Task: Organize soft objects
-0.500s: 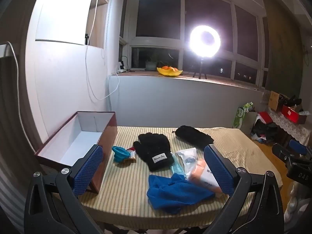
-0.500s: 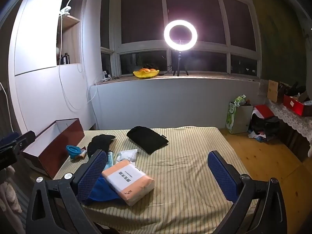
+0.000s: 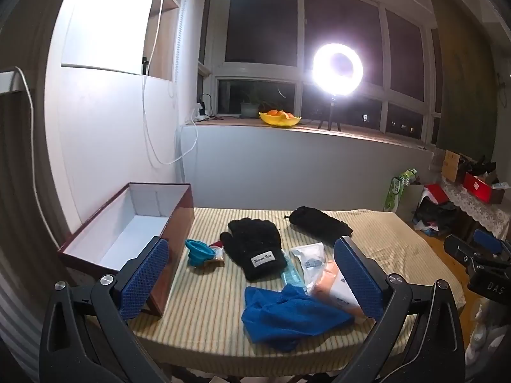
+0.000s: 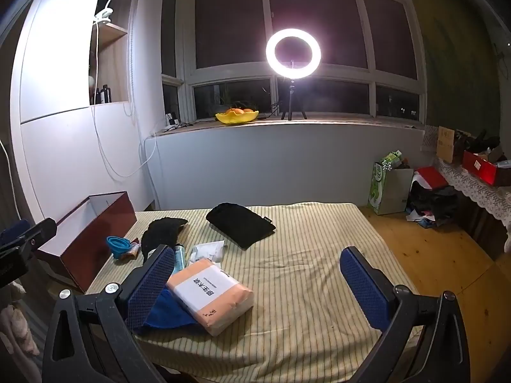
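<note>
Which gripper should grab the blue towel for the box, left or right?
Left, probably. The left gripper is open with the blue towel between its fingers and the open box on its side. The right gripper faces mostly bare tablecloth; the tissue pack overlaps the towel there.

black glove (image 3: 255, 247) flat mid-table | blue cloth (image 3: 287, 316) crumpled at near edge | black pouch (image 3: 321, 225) behind

Both wrist views windowward, sharing the table (image 3: 204, 319).
</note>
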Demonstrator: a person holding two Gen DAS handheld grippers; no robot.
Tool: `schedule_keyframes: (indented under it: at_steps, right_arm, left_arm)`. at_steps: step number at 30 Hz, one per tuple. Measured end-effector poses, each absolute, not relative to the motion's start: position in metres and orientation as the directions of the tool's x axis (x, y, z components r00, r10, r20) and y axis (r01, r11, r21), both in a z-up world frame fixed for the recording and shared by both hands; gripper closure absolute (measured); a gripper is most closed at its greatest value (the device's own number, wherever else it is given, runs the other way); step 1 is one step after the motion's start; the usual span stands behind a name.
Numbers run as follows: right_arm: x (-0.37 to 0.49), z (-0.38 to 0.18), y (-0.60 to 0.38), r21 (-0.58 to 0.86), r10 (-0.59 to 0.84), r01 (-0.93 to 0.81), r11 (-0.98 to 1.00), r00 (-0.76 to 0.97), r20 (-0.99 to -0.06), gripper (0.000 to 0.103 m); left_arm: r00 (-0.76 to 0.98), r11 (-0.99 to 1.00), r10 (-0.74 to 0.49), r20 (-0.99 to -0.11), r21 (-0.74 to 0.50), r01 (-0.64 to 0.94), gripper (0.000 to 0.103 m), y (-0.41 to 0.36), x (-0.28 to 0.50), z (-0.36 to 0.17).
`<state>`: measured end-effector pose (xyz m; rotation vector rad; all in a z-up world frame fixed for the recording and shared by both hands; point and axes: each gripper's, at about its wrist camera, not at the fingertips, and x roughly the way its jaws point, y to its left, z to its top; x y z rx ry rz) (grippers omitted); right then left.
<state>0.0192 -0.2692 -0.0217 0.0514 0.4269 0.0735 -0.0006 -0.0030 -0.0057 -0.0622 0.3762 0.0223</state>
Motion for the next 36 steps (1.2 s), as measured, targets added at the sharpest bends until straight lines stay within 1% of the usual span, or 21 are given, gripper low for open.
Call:
schedule_keyframes:
  at_steps: [36]
  right_arm:
    - [0.0155, -0.0246, -0.2616, 0.079, 0.099, -0.072, 0.994, 0.902, -0.421, 0.001]
  left_arm:
    - [0.933, 0.997, 0.011, -0.359, -0.067, -0.037, 0.0, 0.0007, -0.0035, -0.0035]
